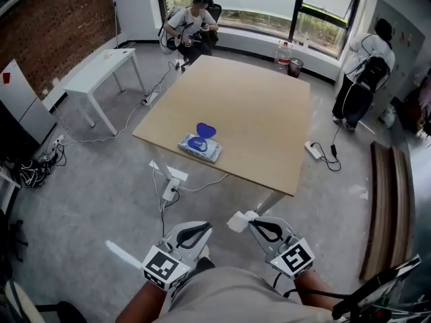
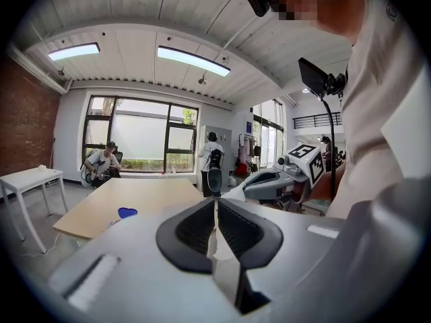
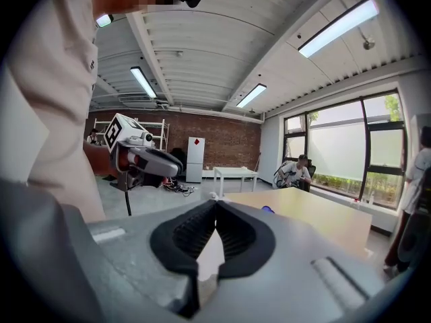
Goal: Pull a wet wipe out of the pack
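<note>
Two hand-held grippers sit low against the person's body, short of the table: the left gripper point(image 1: 196, 233) and the right gripper point(image 1: 264, 230). They angle toward each other, each with its jaws closed tip to tip on nothing. Ahead, toward the near corner of the wooden table point(image 1: 262, 113), lies one wet wipe pack point(image 1: 200, 147), its blue lid point(image 1: 205, 130) flipped up, well apart from both grippers. Beyond stand one white table point(image 1: 101, 69) and two people by the windows: a seated person point(image 1: 190, 25) and a standing person point(image 1: 363, 73).
</note>
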